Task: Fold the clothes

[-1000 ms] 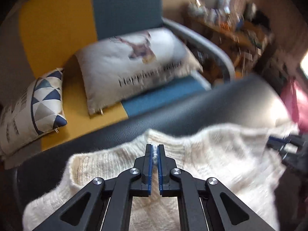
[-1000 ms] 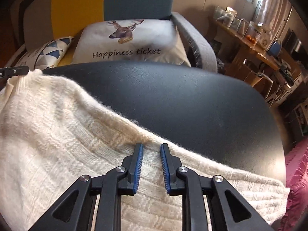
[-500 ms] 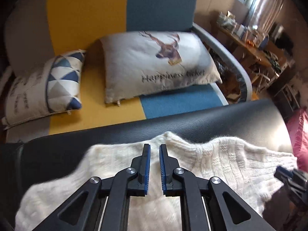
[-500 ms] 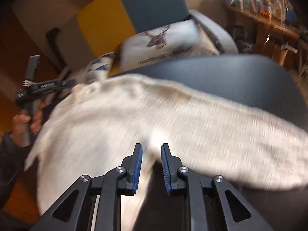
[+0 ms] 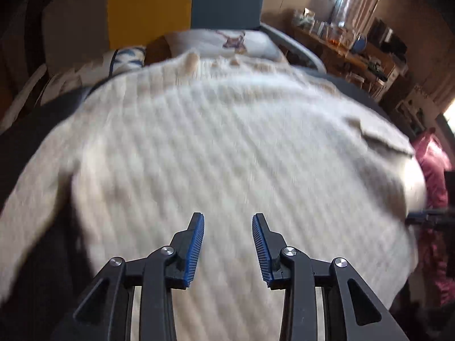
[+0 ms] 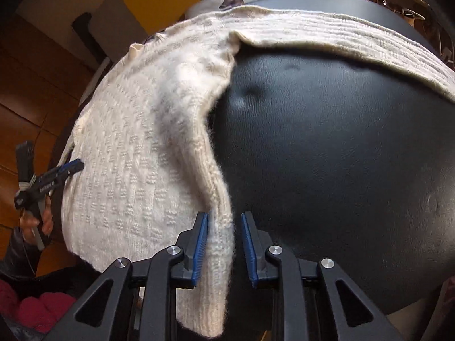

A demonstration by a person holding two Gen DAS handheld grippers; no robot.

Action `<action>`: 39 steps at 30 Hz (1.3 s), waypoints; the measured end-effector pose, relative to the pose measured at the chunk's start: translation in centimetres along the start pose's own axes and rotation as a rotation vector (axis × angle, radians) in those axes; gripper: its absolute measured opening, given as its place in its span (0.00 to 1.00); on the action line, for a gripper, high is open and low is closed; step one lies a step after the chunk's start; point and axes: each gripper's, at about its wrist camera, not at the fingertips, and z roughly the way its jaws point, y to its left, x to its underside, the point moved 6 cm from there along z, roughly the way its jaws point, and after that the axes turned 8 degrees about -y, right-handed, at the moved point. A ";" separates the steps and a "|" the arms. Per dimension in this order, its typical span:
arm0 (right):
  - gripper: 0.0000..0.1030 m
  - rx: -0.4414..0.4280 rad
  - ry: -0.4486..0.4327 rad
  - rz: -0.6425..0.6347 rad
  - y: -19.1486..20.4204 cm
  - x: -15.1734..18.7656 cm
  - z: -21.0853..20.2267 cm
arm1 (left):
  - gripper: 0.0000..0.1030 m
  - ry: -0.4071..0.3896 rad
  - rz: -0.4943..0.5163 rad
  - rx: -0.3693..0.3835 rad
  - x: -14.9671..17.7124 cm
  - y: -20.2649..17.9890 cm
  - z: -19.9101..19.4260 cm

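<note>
A cream knitted sweater (image 6: pixel 142 130) is spread across a black padded seat (image 6: pixel 341 147); its long axis runs away from the tongs. The right gripper (image 6: pixel 224 251) is parted around the hanging hem edge, unclamped; the left gripper (image 5: pixel 228 245) is held wide and empty above blurred knit; the outstretched sleeve (image 6: pixel 355 38) is shown clearly only in the right view.

black fingers (image 5: pixel 196 244) — ribbed blue pads, silver screws (dark sleeve (image 6: pixel 17 255)).

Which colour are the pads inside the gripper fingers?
Blue, ribbed pads, clearest in the right wrist view.
</note>
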 end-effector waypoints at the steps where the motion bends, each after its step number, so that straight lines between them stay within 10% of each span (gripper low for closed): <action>1: 0.23 0.015 -0.005 -0.008 0.2 0.1 -0.1 | 0.35 0.015 -0.001 -0.011 1.5 0.2 -0.3; 11: 0.20 0.282 -0.017 -0.180 2.9 3.0 -0.8 | 0.37 -0.049 0.109 -0.126 6.1 0.1 -2.6; 16: 0.21 0.235 -0.007 -0.164 4.2 2.3 -0.6 | 0.38 -0.017 0.180 -0.111 5.4 0.9 -2.5; 23: 0.21 0.206 -0.077 -0.147 5.7 -2.2 1.8 | 0.40 -0.090 -0.067 0.078 1.6 0.4 -4.9; 33: 0.21 0.143 -0.108 -0.075 4.2 -4.1 1.3 | 0.40 -0.028 -0.110 0.073 4.4 -0.5 -2.7; 39: 0.23 0.081 -0.179 -0.161 8.7 -11.4 3.0 | 0.43 -0.109 -0.247 0.152 -3.2 2.4 -2.8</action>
